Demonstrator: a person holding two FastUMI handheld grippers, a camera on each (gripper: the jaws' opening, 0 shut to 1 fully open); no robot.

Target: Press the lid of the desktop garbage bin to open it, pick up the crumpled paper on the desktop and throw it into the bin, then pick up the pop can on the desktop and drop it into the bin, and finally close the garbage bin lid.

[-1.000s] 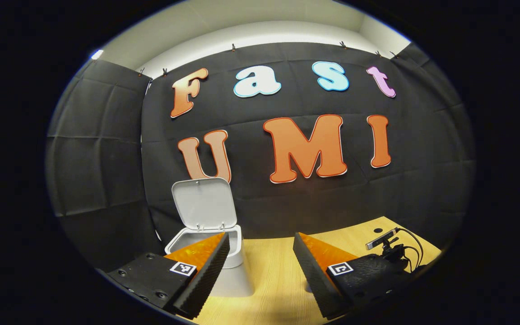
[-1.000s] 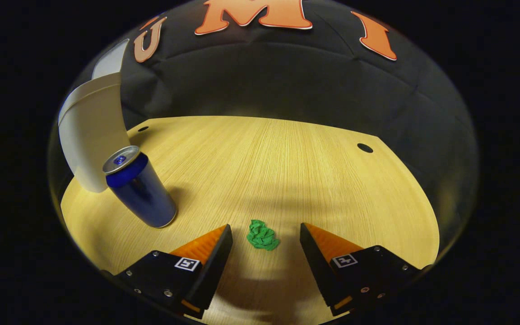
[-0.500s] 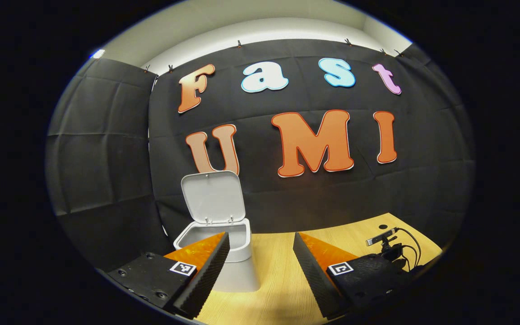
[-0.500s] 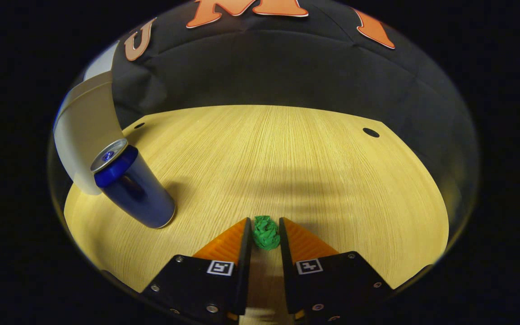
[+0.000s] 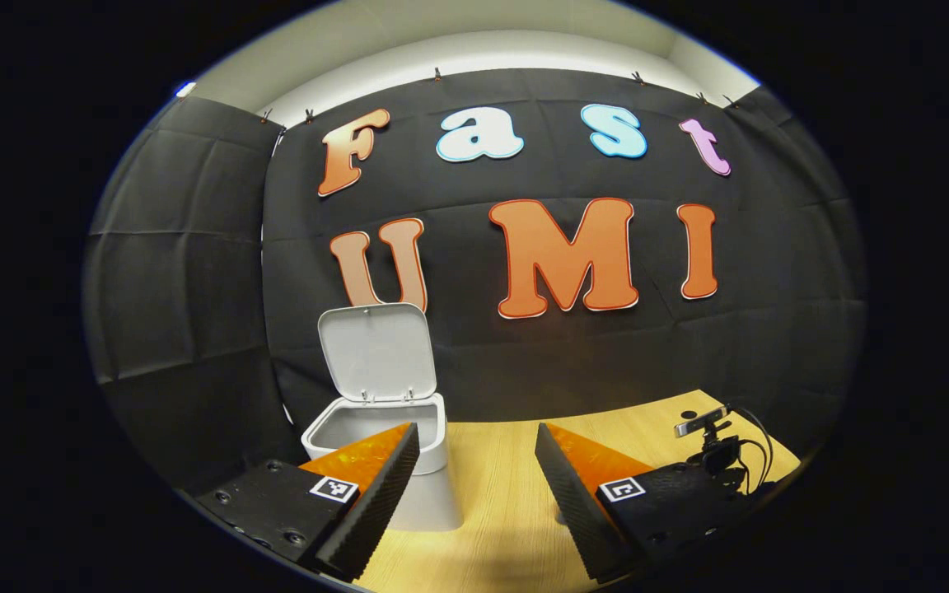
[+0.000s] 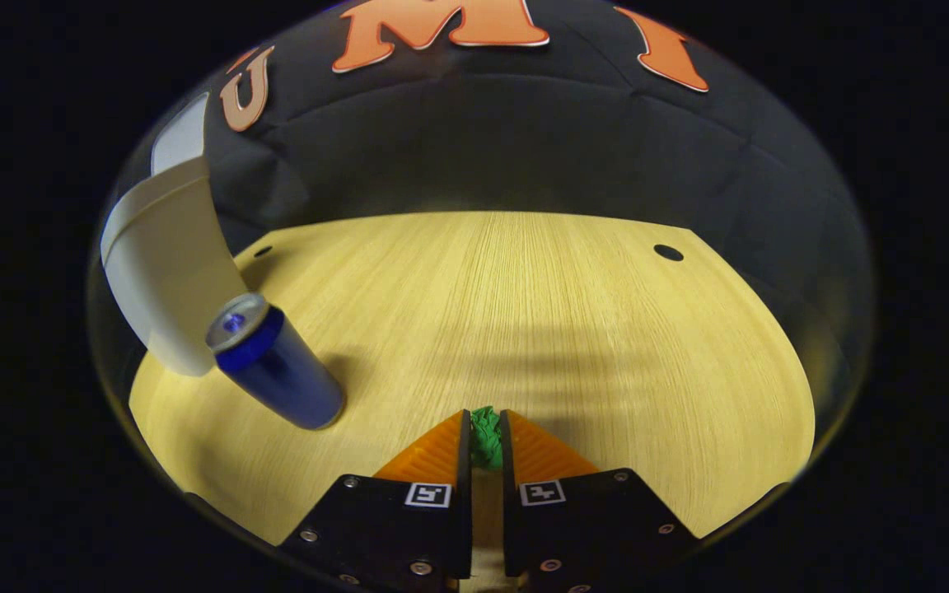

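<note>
The white desktop bin (image 5: 384, 461) stands on the wooden table at the left, its lid (image 5: 376, 352) tipped up and open. My left gripper (image 5: 474, 453) hovers open in front of the bin, with nothing between its fingers. In the right gripper view, my right gripper (image 6: 485, 428) is shut on the green crumpled paper (image 6: 486, 436), squeezed between its fingers just above the table. The blue pop can (image 6: 277, 372) stands upright to the left of it, next to the bin's white side (image 6: 165, 272).
The wooden table (image 6: 524, 313) stretches ahead to the black cloth wall, with small round holes (image 6: 668, 252) near its far corners. A small camera on a stand with cables (image 5: 713, 436) sits at the table's right end in the left gripper view.
My right gripper closed from wide open onto the green paper and has squeezed it tighter. The left gripper view shifted slightly; the bin lid stays open.
</note>
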